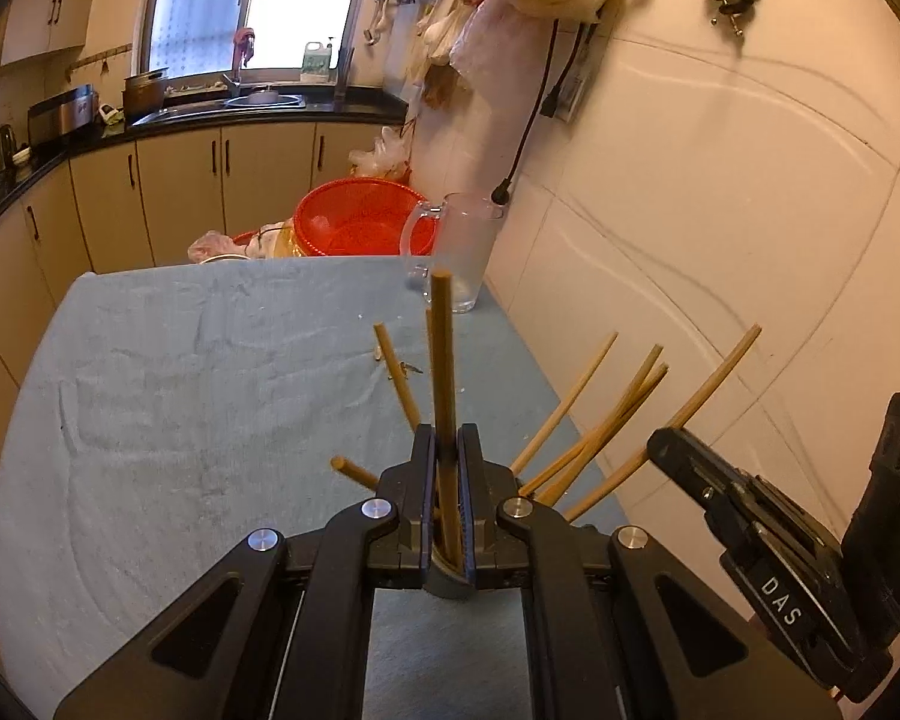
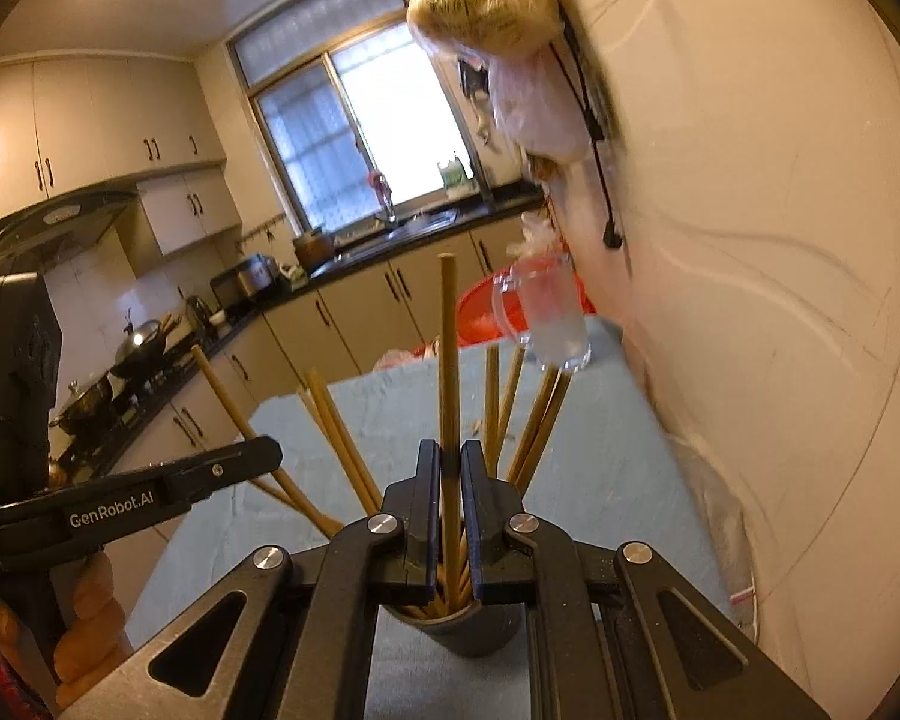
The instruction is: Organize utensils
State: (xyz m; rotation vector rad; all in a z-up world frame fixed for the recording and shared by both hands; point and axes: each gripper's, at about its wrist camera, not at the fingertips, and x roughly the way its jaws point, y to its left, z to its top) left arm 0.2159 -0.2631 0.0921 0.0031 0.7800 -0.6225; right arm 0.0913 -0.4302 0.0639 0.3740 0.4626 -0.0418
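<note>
Black two-finger jaws fill the bottom of each wrist view: the left gripper point(image 1: 447, 450) is clenched on one upright brown wooden chopstick point(image 1: 443, 360), and the right gripper point(image 2: 449, 468) is likewise clenched on a tall wooden chopstick point(image 2: 449, 360); whether both squeeze the same stick cannot be told. Beyond them spreads the table, draped in a pale blue-grey cloth point(image 1: 180, 390) that runs along a cream tiled wall point(image 1: 720, 210) on its right edge. Kitchen cabinets in beige point(image 1: 180, 192) with a black countertop line the far side of the room, under a bright window point(image 1: 240, 0) with a sink and tap below it. A red plastic basin point(image 1: 360, 219) sits past the far edge of the table, and a clear glass mug point(image 1: 462, 252) stands at the far right corner of the cloth, close to the wall. At the near edge, directly under both grippers, a dark round holder cup point(image 2: 450, 630) stands on the cloth, and a fan of loose wooden chopsticks point(image 1: 594, 432) leans out of it toward the wall and toward the left. In the right wrist view the left gripper reaches in level from the left side, gripped by the person's hand point(image 2: 84, 606); in the left wrist view the right gripper enters from the lower right, angled toward the holder.
</note>
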